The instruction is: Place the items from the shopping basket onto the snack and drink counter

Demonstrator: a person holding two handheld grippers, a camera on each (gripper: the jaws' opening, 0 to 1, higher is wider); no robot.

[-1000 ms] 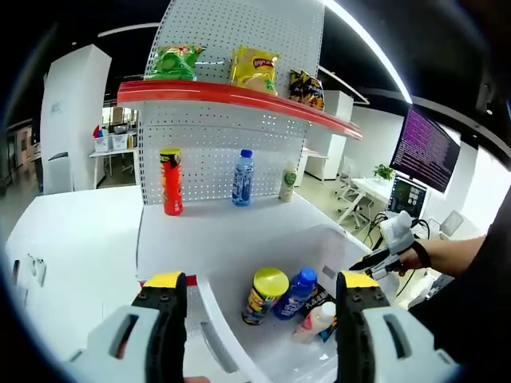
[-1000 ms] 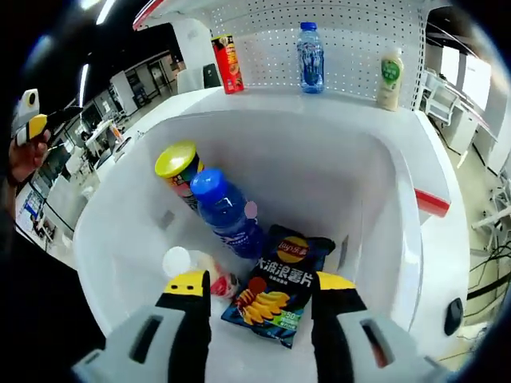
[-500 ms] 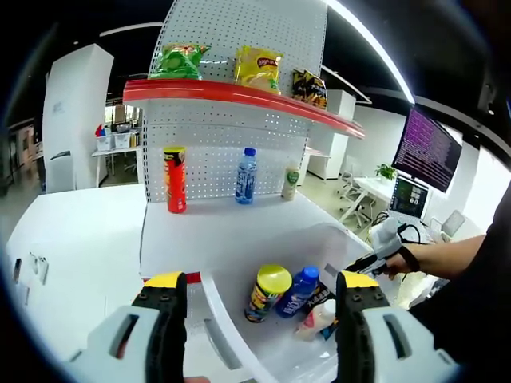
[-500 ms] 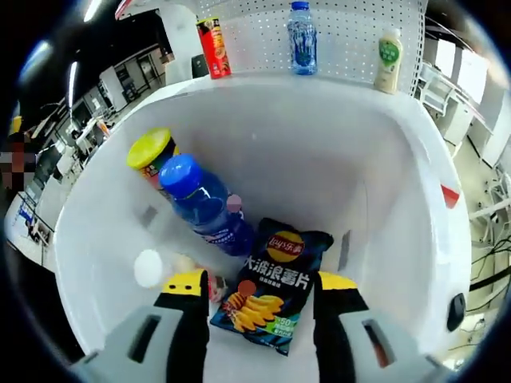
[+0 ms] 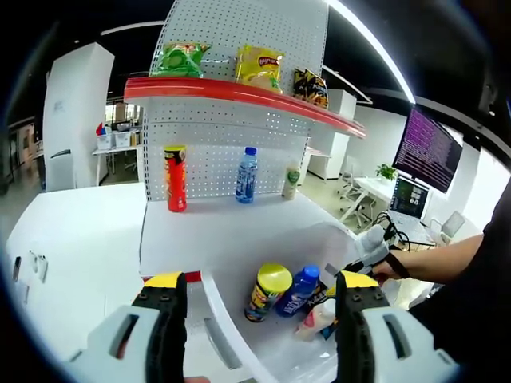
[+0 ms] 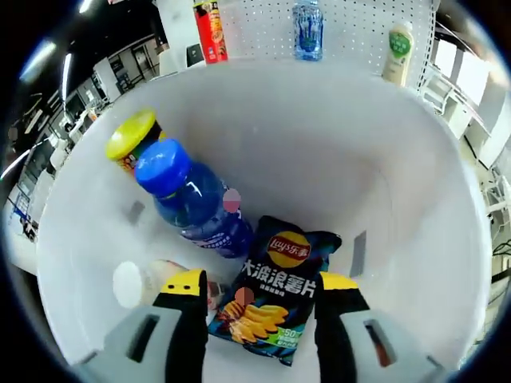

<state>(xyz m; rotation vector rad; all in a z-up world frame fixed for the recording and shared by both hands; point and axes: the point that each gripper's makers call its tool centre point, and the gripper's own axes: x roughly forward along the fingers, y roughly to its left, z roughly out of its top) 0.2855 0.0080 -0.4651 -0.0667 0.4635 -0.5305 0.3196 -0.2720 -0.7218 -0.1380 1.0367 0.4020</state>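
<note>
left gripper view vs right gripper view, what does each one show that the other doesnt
Left gripper view alone: the red upper shelf carrying three chip bags, green, yellow and dark; a wall monitor; and a person's hand bringing the right gripper over the basket.

Right gripper view alone: the dark Lay's chip bag laid flat on the basket floor, between the open right gripper's tips.

Both: the white basket, yellow-lidded can, blue-capped bottle, white-capped bottle, and on the counter the red tube, blue bottle and pale bottle.
</note>
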